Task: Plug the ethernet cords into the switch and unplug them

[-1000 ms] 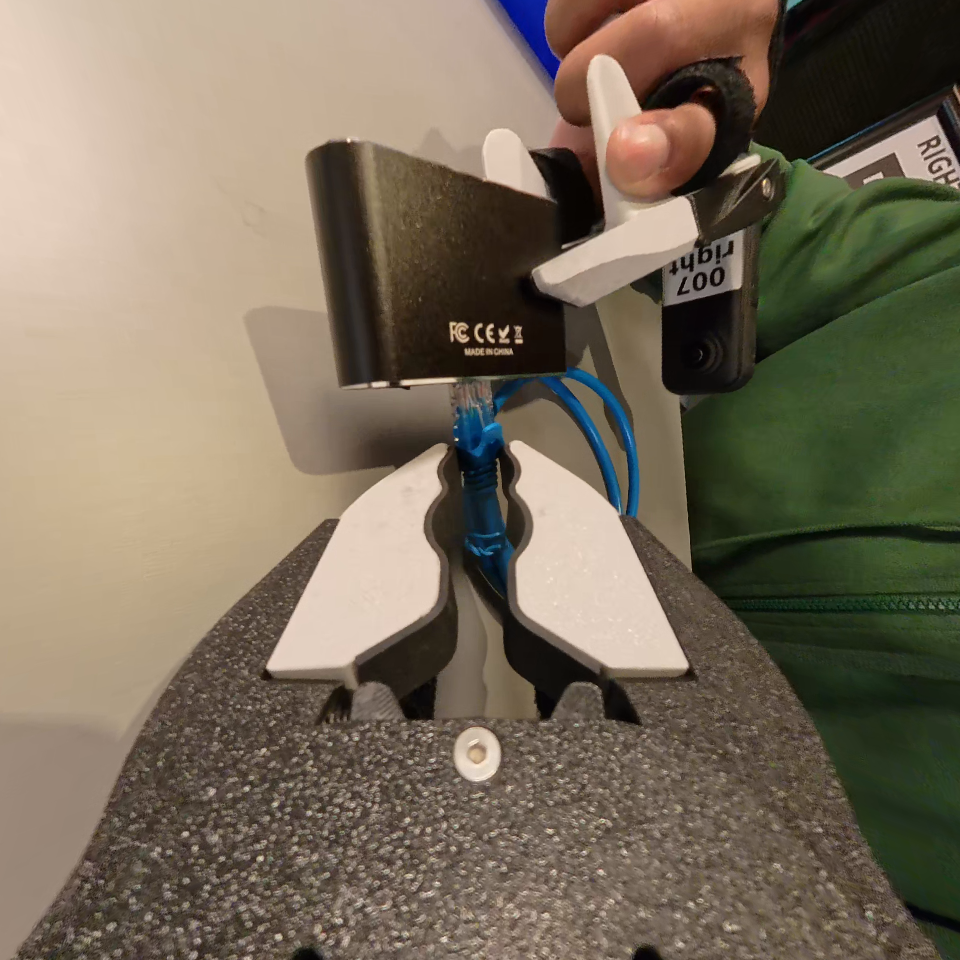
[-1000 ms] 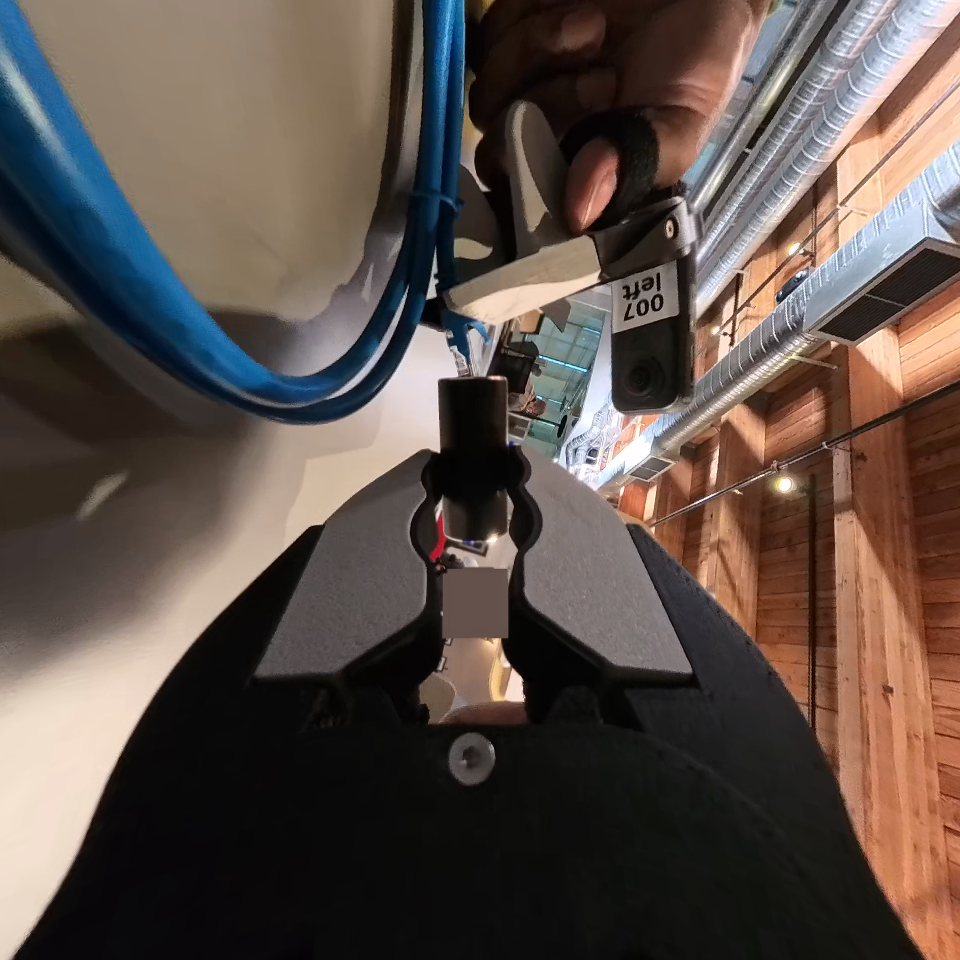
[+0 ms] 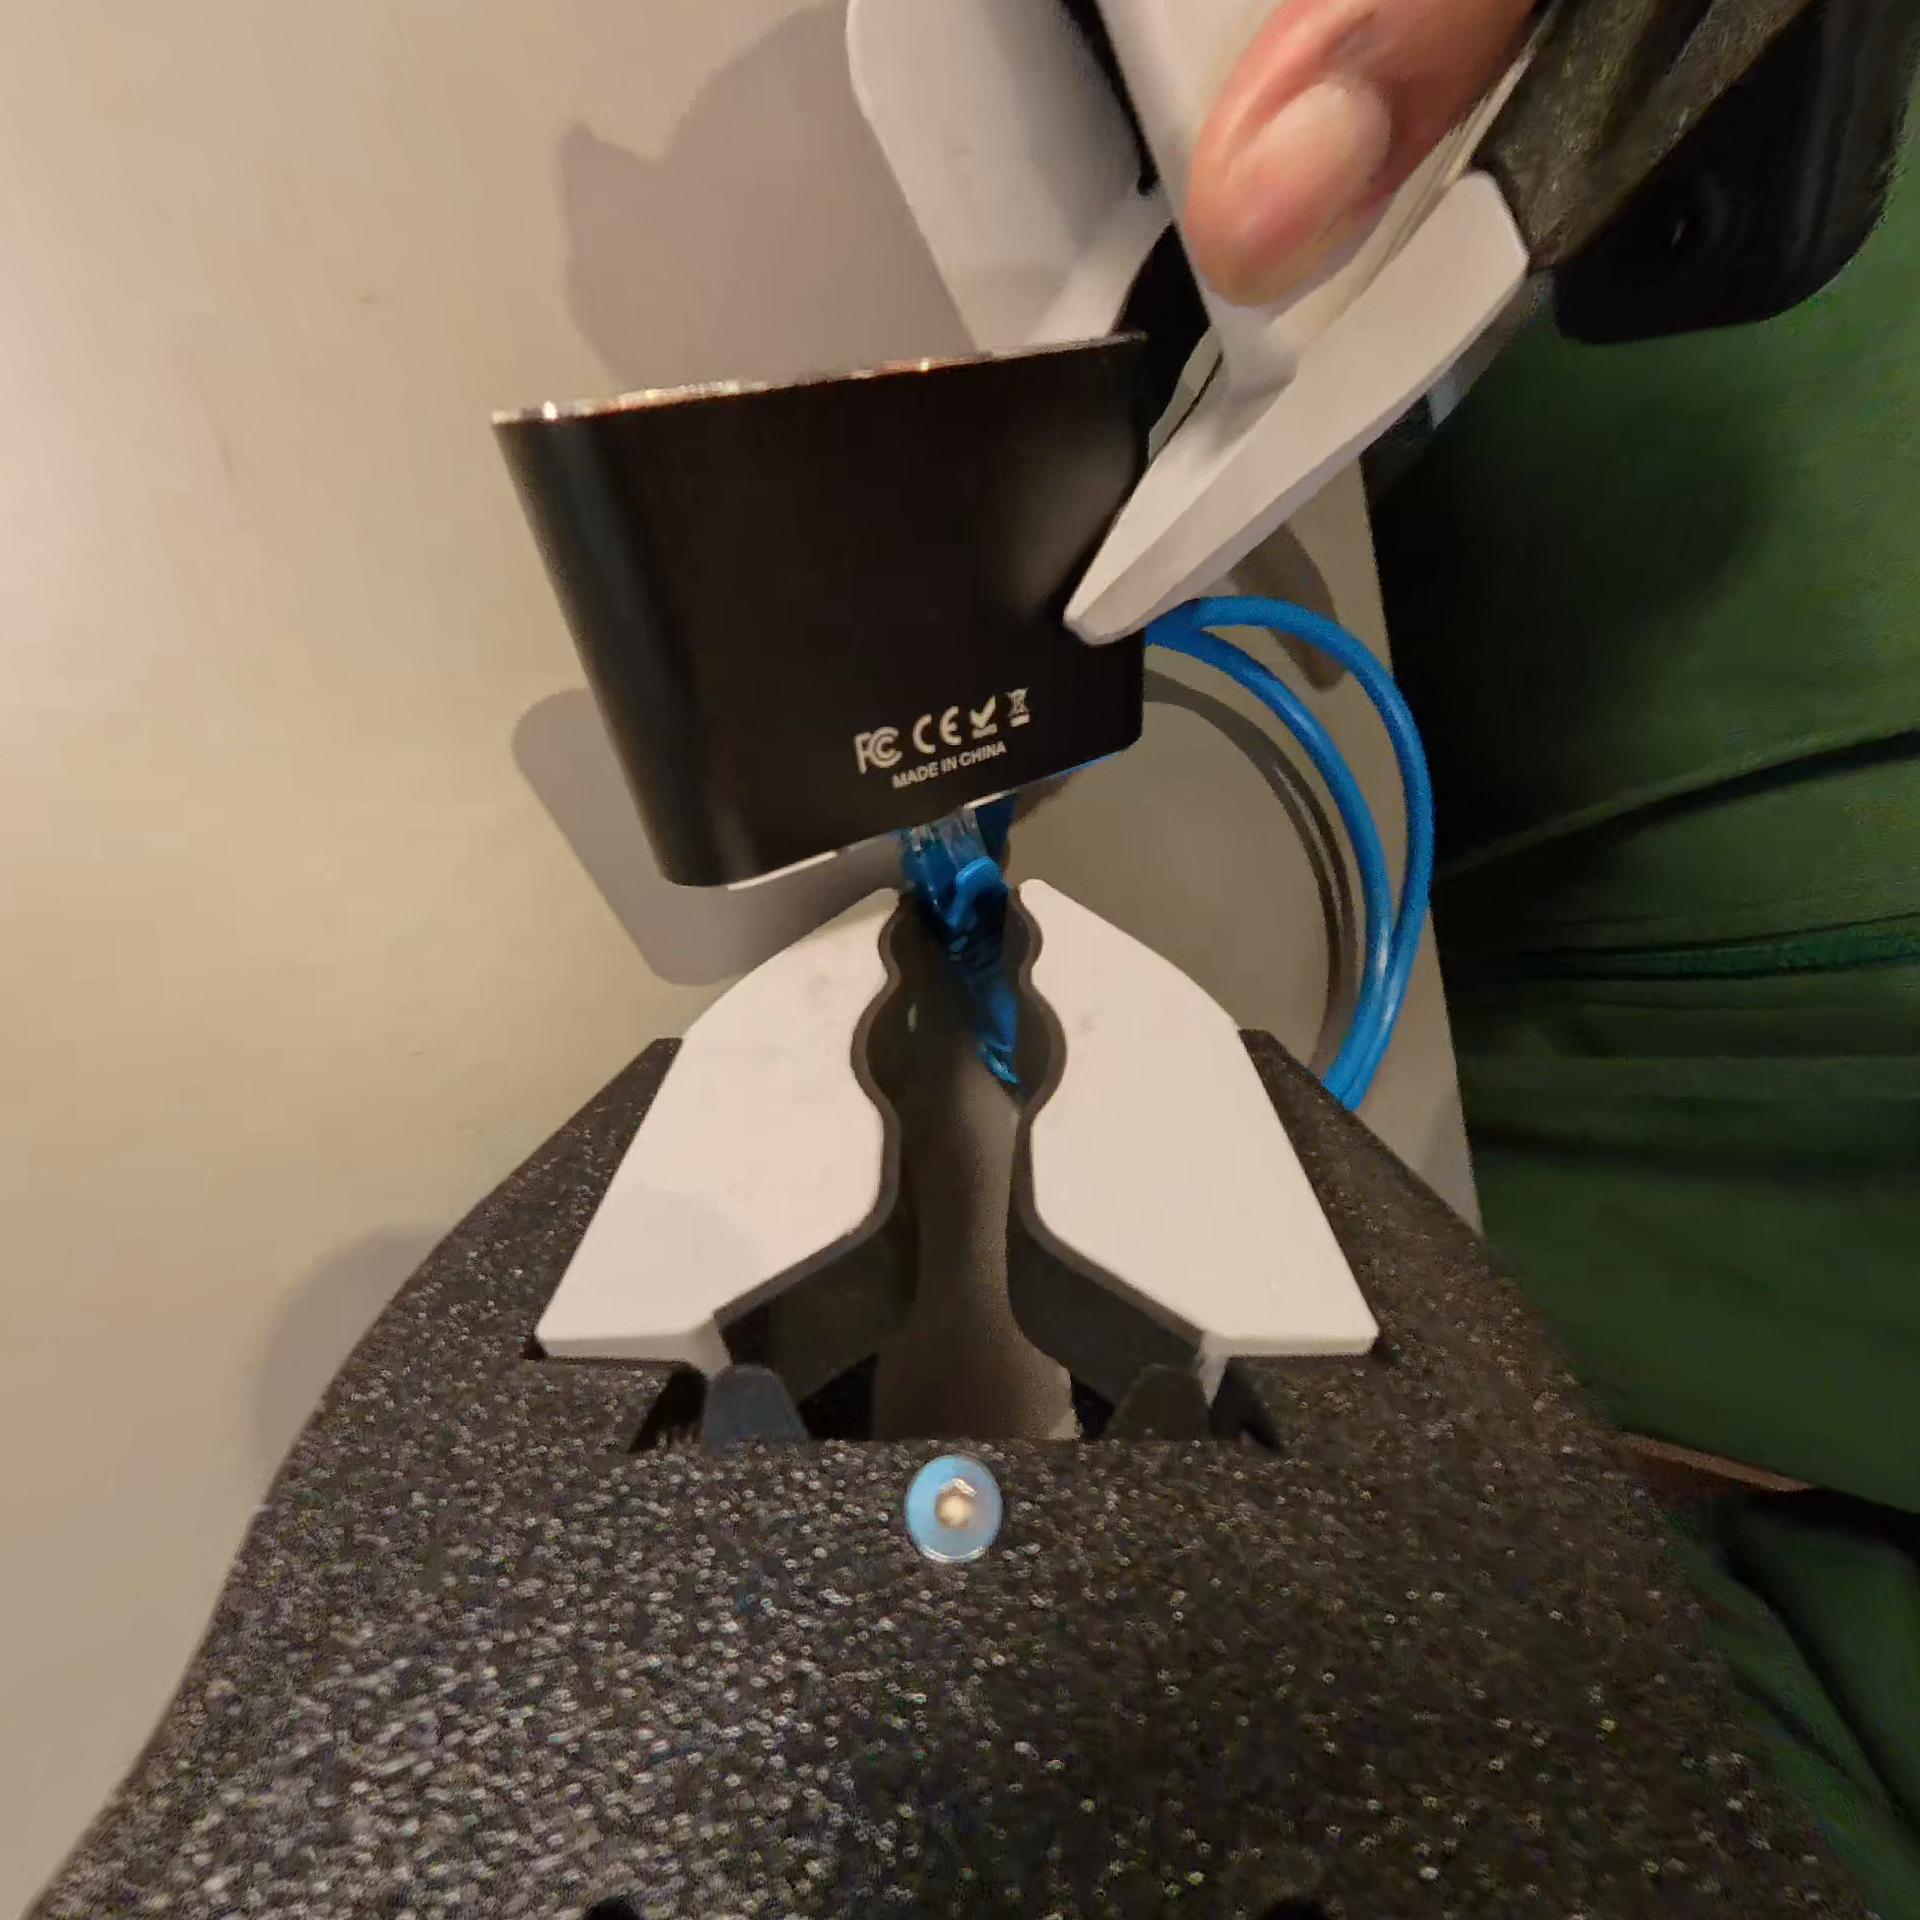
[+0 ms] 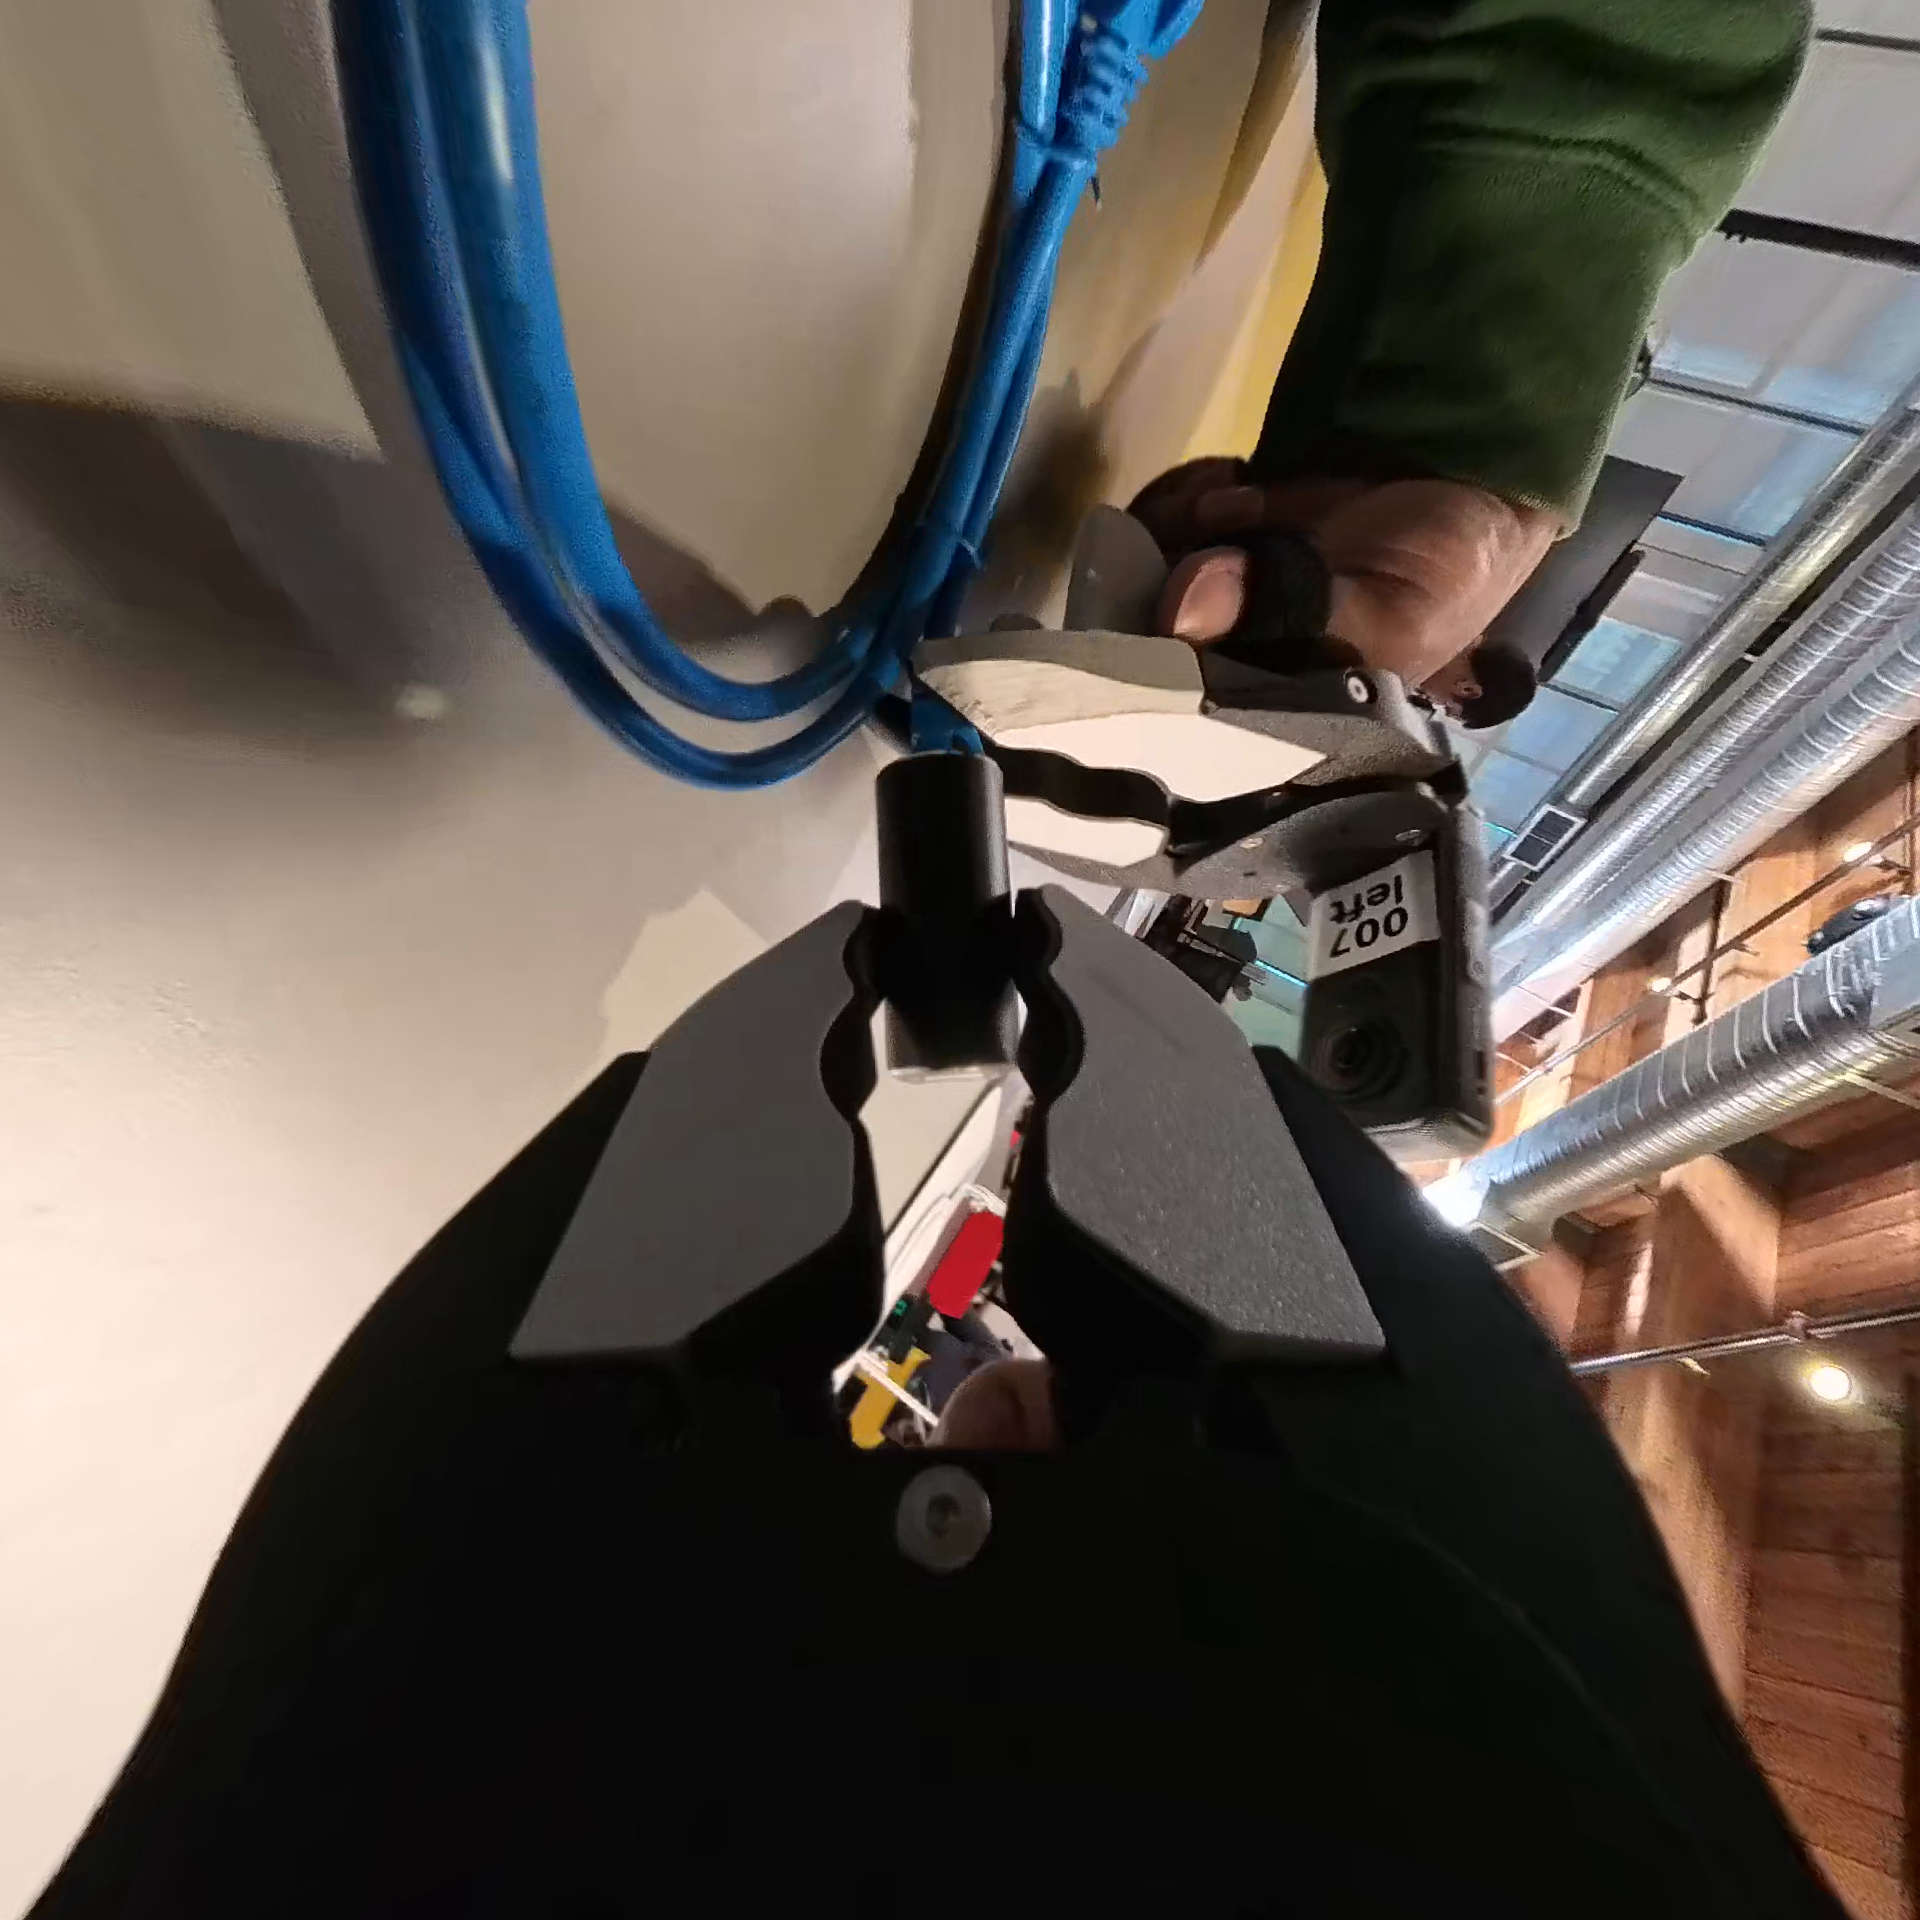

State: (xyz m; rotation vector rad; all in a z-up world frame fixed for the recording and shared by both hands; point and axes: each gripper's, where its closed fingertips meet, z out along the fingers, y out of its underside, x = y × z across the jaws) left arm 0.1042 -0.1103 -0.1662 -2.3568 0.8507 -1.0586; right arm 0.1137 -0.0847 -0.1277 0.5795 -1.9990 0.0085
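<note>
- Left wrist view shows the black switch (image 3: pixel 831 613) held in the air above a pale tabletop (image 3: pixel 260 520), with nothing under it; its port edge faces down toward this camera.
- The left gripper (image 3: pixel 961 914) has its white fingers (image 3: pixel 769 1122) spread a little, with a gap on both sides of the blue ethernet plug (image 3: pixel 961 883). The plug's boot lies loosely between the tips, leaning to the right, so the fingers are open and not pinching it.
- The plug's clear tip sits at, or partly in, a port on the switch's lower edge; I cannot tell whether it is latched.
- Right wrist view: the right gripper (image 4: pixel 940 914) has its dark fingers (image 4: pixel 1143 1122) closed on the narrow end of the switch (image 4: pixel 940 831), gripping it firmly.
- Blue cord loops (image 4: pixel 582 540) hang beside the switch, and a green sleeve (image 4: pixel 1538 239) reaches in to the left gripper (image 4: pixel 1060 717), seen here from the side.
- Risks, as I judge them: if the plug is not clicked home, the weight of the hanging cord may drag it out once the fingers leave it.
- The switch is held by one end only, so any push or pull at the port could twist it in the right fingers.
- The leaning boot may catch a fingertip and bend the latch tab.
</note>
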